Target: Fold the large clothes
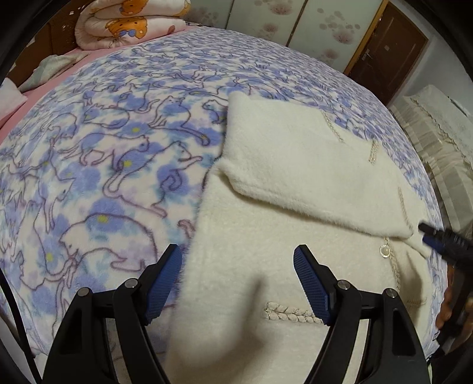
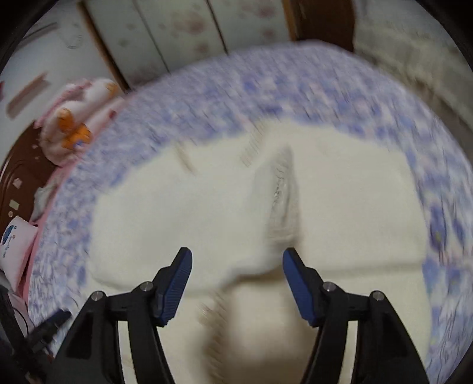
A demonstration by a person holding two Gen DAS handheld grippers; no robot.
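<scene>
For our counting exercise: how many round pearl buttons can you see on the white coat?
1: a pearl button near the coat's front edge, below the folded flap. Others may be hidden under folds.

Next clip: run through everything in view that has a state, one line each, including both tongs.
White fluffy coat: lying on the bed, one panel folded over the body, not fully folded.
Pearl button: showing, just below the folded panel's edge.
Left tongs: open above the coat, gripping nothing.
Right tongs: open above the coat, gripping nothing; view blurred.
Cat-print blanket: spread flat under the coat.
Bear-print quilt: rolled up at the bed's far end.
Door: closed.
</scene>
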